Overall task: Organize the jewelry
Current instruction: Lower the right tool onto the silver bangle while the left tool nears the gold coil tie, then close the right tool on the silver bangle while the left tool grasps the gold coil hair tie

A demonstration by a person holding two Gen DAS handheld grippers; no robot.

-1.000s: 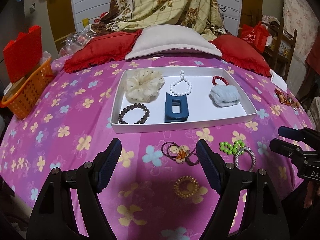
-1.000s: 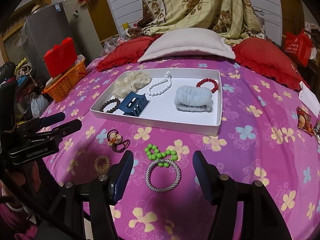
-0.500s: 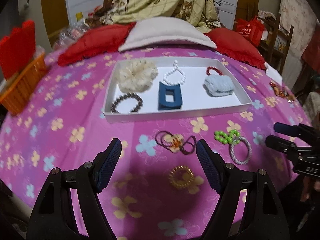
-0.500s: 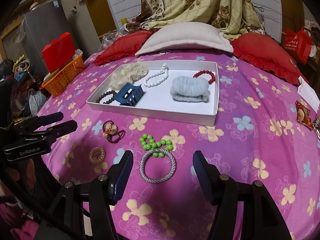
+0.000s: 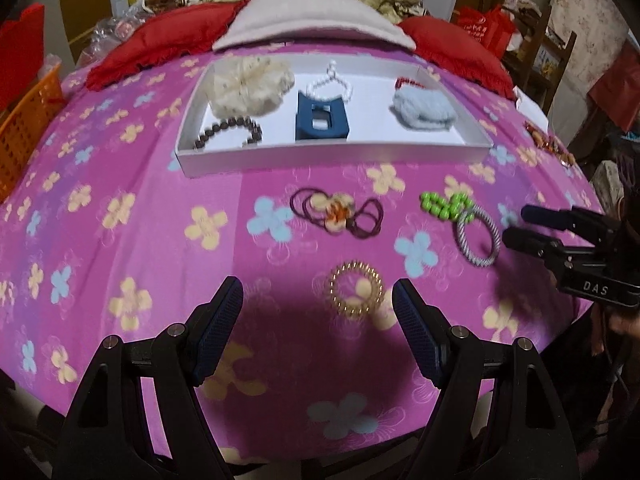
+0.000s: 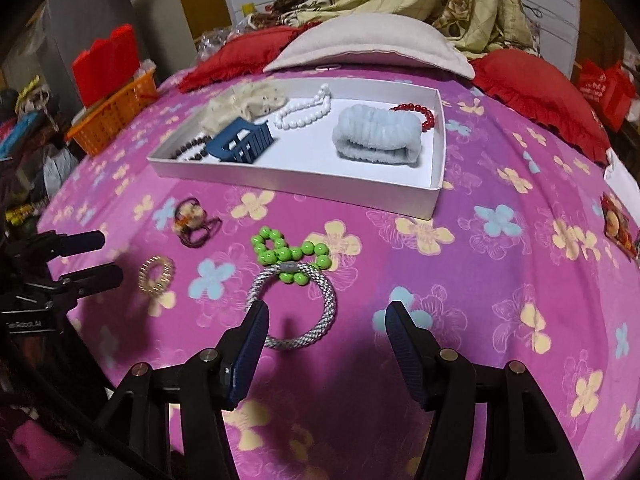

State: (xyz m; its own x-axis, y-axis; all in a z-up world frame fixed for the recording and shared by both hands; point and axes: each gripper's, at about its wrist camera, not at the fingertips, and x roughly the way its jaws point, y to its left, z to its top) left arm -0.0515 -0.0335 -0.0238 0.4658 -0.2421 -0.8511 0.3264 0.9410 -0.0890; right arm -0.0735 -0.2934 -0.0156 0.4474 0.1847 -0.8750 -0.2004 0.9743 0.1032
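Observation:
A white tray [image 5: 332, 158] on the pink bedspread holds a cream scrunchie, a dark bead bracelet, a blue claw clip [image 5: 321, 118], white pearls, red beads and a pale blue band [image 6: 376, 136]. On the spread lie a gold coil tie [image 5: 355, 294], a brown tie with a flower [image 5: 336, 212], a green bead bracelet [image 6: 288, 252] and a silver rope bracelet [image 6: 298, 306]. My left gripper [image 5: 318, 322] is open, just short of the gold tie. My right gripper [image 6: 326, 338] is open, low over the silver bracelet's near edge.
An orange basket [image 6: 112, 116] with a red box stands at the left edge of the bed. Red cushions [image 6: 540, 92] and a beige pillow lie behind the tray. A snack packet [image 6: 618, 226] lies at the right edge.
Both grippers have moved forward and down toward the loose pieces. The gold tie now sits between my left fingers' line, and the silver bracelet reaches my right fingertips. Both stay open.

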